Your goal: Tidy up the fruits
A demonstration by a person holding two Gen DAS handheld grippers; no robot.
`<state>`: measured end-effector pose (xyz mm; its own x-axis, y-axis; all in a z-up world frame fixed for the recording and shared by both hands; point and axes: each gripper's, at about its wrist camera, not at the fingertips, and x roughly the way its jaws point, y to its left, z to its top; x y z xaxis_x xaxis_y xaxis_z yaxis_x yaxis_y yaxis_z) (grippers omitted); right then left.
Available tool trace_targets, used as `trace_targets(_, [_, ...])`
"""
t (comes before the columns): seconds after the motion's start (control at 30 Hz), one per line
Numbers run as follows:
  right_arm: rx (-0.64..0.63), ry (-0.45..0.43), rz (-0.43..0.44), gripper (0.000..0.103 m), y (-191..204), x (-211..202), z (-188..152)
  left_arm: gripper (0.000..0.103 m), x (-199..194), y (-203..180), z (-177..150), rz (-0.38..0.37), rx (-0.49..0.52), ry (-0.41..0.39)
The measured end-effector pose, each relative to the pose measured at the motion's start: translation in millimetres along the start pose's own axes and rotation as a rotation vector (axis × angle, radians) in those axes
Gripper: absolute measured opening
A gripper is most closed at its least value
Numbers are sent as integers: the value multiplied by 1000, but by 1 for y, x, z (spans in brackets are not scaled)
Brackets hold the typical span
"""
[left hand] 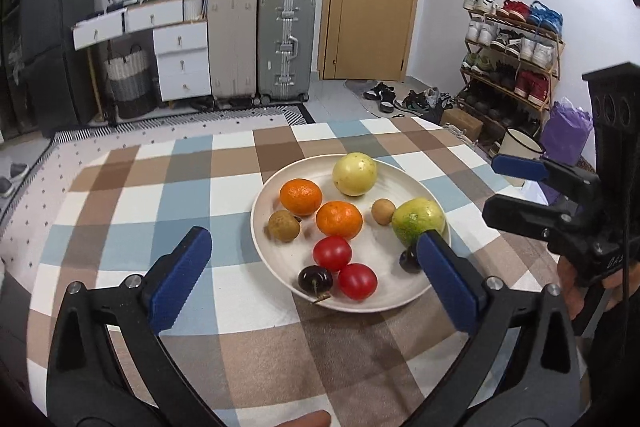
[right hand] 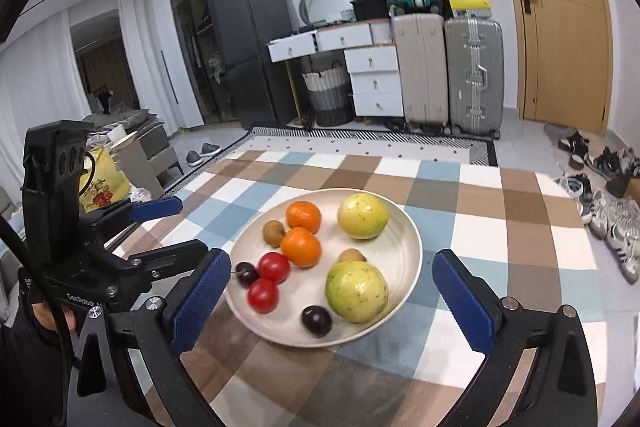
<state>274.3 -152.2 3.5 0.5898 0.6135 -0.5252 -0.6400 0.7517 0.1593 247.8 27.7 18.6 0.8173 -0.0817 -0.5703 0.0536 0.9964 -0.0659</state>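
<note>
On the table (left hand: 160, 195): a plate (left hand: 400, 183). In the plate: two oranges (left hand: 301, 196) touching at centre, a guava (left hand: 354, 173) behind, another guava (left hand: 417, 220) right, two tomatoes (left hand: 332, 253) touching in front, a plum (left hand: 315, 280) just beside them.

Left claw (left hand: 316, 267) and right claw (right hand: 332, 291) agape
</note>
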Motion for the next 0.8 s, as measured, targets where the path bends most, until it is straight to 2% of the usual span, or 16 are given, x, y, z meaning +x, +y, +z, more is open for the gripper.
trace_targets(0.4, [-7,-80,-9,102,19,-33,-37,103,-39,2,-33,12,-27,-52])
trace_targets(0.53, [-8,-71,-16,102,20,-28,-48,103,-40,8,-47,2,-62,-64])
trace_targets(0.63, [-16,-68,-30,102,21,-23,-52,103,-37,7,-52,28,-62,-58])
trace_targets(0.8, [-37,-111,-58,102,23,-25,-54,103,-28,7,-53,54,-53,-68])
